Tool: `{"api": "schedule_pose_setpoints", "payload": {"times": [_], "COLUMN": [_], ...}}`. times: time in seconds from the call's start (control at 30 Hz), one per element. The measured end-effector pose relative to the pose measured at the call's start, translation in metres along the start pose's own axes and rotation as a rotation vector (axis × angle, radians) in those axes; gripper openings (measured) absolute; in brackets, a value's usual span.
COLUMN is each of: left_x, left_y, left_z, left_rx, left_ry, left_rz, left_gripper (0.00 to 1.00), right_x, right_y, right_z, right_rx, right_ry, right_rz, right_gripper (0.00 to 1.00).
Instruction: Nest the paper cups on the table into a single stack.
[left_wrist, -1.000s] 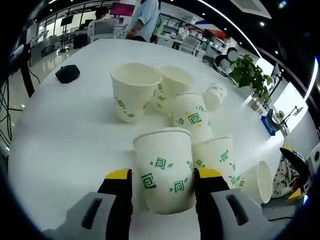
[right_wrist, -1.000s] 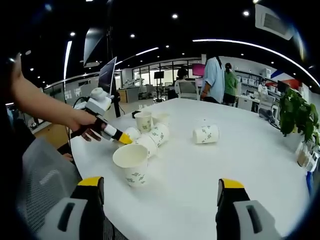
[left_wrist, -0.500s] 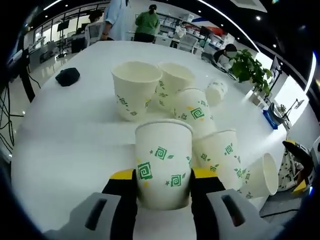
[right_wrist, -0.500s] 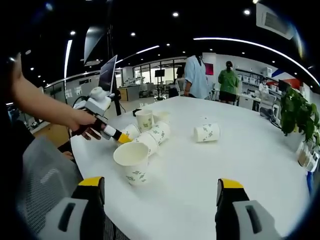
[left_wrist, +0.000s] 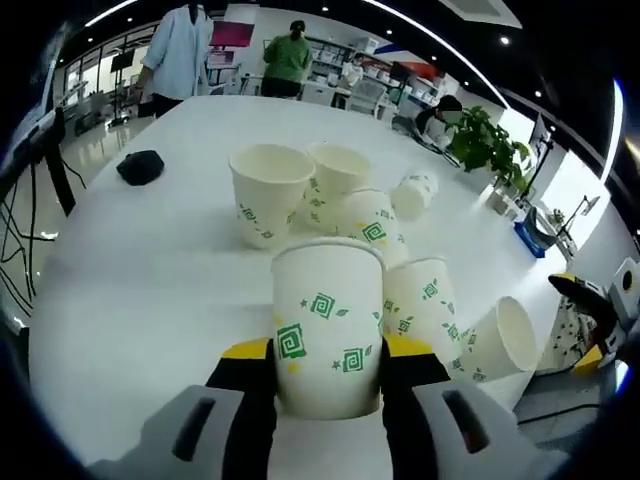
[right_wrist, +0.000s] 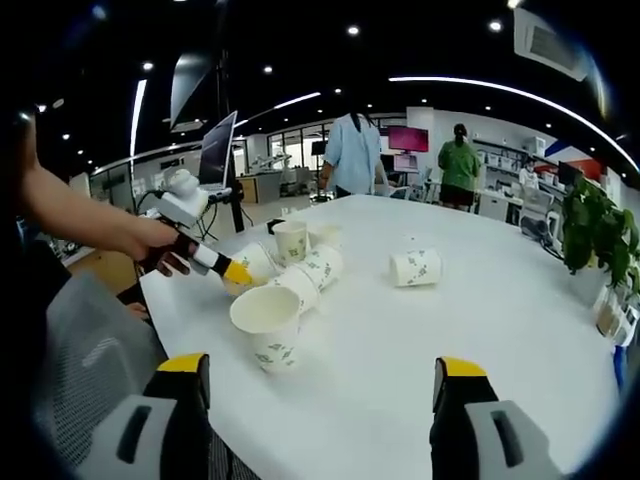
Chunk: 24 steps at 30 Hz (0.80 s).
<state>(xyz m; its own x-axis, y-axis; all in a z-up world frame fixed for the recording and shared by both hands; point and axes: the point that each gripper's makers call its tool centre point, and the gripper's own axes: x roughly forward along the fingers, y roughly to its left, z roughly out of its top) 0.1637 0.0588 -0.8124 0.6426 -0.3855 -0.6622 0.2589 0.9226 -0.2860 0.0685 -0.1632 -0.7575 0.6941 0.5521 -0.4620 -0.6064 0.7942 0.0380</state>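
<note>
The left claw (left_wrist: 327, 350) is gripping an upright paper cup (left_wrist: 328, 325) between its two yellow-tipped jaws, mouth facing up and its long axis standing roughly along the jaws' own rise, so the cup is sitting dead centre in front of the camera. Straight ahead of it on the white desk (left_wrist: 140, 270) another upright cup (left_wrist: 269, 192) is standing with its mouth open to the top, a second one (left_wrist: 338, 175) just behind and beside it; this pair is lying a little to the left of the held cup's line and farther off. To the right, several cups are lying on their sides in a touching cluster, one (left_wrist: 428, 305) just beside the held cup, one (left_wrist: 497, 345) with its mouth turned toward the desk edge, and a small one (left_wrist: 412, 194) farther back. The right claw (right_wrist: 322, 385) is hovering wide open over the near edge of the desk, holding nothing, well apart from the cluster (right_wrist: 285, 280), and a lone tipped cup (right_wrist: 416, 267) is lying on its side closer to its line. The left claw is judged to be the nearer one; the likely next move is carrying the held cup forward and slightly left, then lowering it base-first into an upright cup.
</note>
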Motion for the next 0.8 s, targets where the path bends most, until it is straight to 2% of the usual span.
{"api": "schedule_pose_setpoints", "payload": {"times": [0.23,0.5,0.7,0.8], "left_x": [-0.028,-0.047,-0.062,-0.070], "left_y": [-0.011,-0.020,-0.036,-0.051], "left_z": [0.011,0.023,0.035,0.040], "left_rx": [0.020,0.046,0.085,0.123], "left_ry": [-0.053,-0.101,-0.131,-0.142], "left_rz": [-0.033,-0.079,-0.125,-0.159], "left_gripper": [0.40,0.40,0.40,0.39], "right_x": [-0.003,-0.009,-0.014,-0.017], "right_y": [0.002,-0.005,0.001,0.005], "right_z": [0.005,0.017,0.031,0.040], "right_rx": [-0.005,0.026,0.033,0.021], "right_ry": [-0.011,-0.042,-0.067,-0.083], "right_rz": [0.001,-0.020,-0.017,-0.010], "right_gripper": [0.92,0.91,0.90,0.89]}}
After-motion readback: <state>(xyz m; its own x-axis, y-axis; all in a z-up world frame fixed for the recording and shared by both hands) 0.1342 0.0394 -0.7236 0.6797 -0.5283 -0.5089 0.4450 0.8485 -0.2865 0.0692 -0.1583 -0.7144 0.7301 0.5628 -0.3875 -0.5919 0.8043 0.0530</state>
